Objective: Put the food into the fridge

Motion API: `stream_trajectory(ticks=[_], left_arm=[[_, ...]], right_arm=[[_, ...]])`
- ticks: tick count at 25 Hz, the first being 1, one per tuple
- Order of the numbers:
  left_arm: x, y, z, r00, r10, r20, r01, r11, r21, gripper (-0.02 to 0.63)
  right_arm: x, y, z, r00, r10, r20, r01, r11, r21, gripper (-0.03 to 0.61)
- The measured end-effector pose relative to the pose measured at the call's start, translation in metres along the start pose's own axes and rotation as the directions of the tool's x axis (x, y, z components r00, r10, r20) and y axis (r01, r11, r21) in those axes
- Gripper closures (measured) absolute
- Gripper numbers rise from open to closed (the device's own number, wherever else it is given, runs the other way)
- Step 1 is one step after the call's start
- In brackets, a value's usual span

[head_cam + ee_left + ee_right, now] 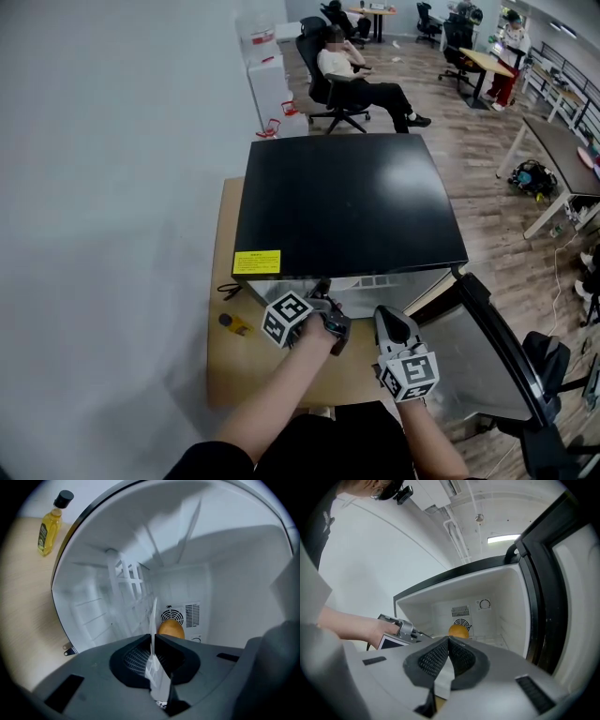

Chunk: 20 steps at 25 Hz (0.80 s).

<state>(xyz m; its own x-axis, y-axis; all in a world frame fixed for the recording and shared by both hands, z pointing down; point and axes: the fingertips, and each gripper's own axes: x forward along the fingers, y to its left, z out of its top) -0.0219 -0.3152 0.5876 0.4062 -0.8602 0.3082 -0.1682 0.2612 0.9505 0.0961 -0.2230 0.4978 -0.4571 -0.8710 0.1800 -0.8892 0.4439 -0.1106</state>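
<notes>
Sitting on counter, left of fridge: yellow bottle. Left gripper at fridge mouth, jaws pinched together on thin white strip seen edge-on. Orange food deep inside fridge, at far wall, in front of fan vent. Right gripper just outside opening, jaws closed, nothing between them. Door swung open to the right.

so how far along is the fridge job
Done: the fridge door is open and an orange food item sits at the back inside. In hand: the left hand-held gripper is shut on a thin white shelf; the right hand-held gripper is shut, empty. Left: closing the door, maybe the yellow bottle outside too.
</notes>
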Motion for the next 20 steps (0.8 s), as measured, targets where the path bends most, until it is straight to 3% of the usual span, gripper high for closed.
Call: stream_trajectory(ticks=[6, 11, 14, 20], left_arm=[[0.001, -0.004, -0.001, 1.0, -0.009, 0.008, 0.009, 1.0, 0.025, 0.584], [0.002, -0.016, -0.002, 1.0, 0.0, 0.007, -0.001, 0.988, 0.155, 0.473], [0.0, -0.019, 0.001, 0.999, 0.037, 0.022, -0.041, 0.962, 0.269, 0.438], [0.0, -0.019, 0.012, 0.996, 0.083, 0.039, -0.091, 0.888, 0.451, 0.434]], right_arm=[[-0.006, -0.003, -0.004, 1.0, -0.003, -0.002, 0.003, 1.0, 0.003, 0.518], [-0.007, 0.002, -0.004, 1.0, 0.009, 0.001, -0.009, 1.0, 0.007, 0.518], [-0.008, 0.004, -0.004, 1.0, 0.012, 0.003, -0.012, 1.0, 0.005, 0.518], [-0.011, 0.001, -0.011, 1.0, -0.007, -0.014, 0.007, 1.0, 0.0, 0.518]])
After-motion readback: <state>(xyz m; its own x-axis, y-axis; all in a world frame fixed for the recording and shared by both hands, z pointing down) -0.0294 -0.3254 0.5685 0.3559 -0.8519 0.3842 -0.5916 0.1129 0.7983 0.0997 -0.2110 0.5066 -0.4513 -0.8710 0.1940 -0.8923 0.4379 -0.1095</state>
